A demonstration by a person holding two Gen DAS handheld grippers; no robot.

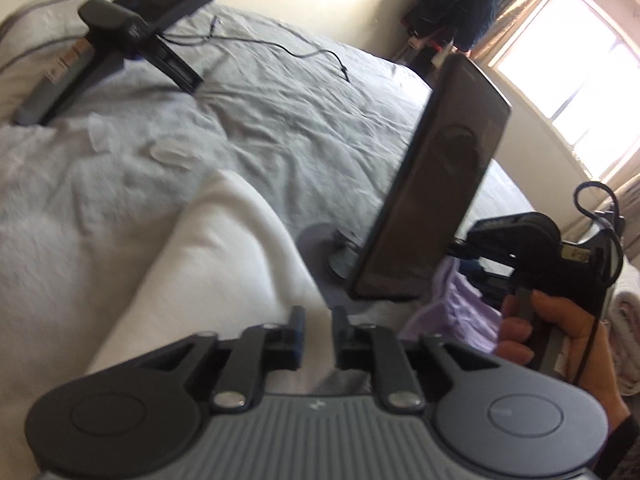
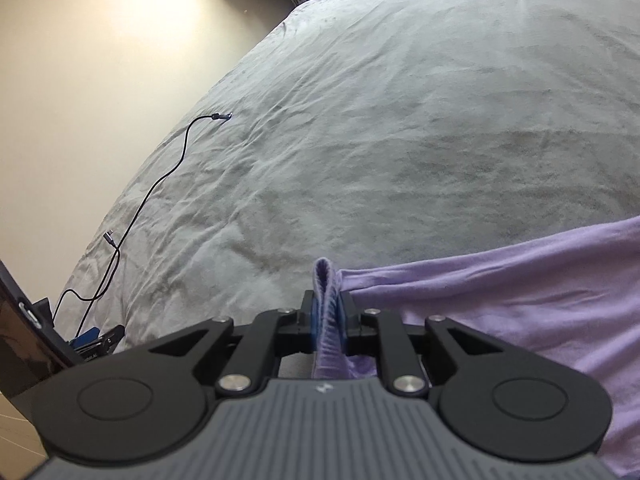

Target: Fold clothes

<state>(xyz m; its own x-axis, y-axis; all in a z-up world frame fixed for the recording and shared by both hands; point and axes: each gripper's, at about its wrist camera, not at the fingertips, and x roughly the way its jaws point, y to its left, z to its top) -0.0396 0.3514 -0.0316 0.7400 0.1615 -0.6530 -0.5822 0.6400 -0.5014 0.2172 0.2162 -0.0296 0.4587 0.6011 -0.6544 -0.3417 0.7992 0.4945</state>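
Observation:
A purple garment (image 2: 520, 292) lies on the grey bedcover (image 2: 400, 120) at the lower right of the right wrist view. A fold of its edge (image 2: 326, 280) stands up as a loose loop between the fingers of my right gripper (image 2: 329, 314), whose jaws stand a little apart. In the left wrist view my left gripper (image 1: 319, 330) is open with nothing between its fingers, over a white cloth (image 1: 224, 248). The purple garment (image 1: 452, 312) shows there at the right. Beside it, a hand (image 1: 532, 328) holds the other gripper's handle.
A dark phone on a round stand (image 1: 432, 176) rises just beyond my left gripper. A spare black gripper device (image 1: 120, 40) lies at the far left of the bed. A black cable (image 2: 160, 184) trails across the cover. Folded towels (image 1: 626, 320) sit at the right edge.

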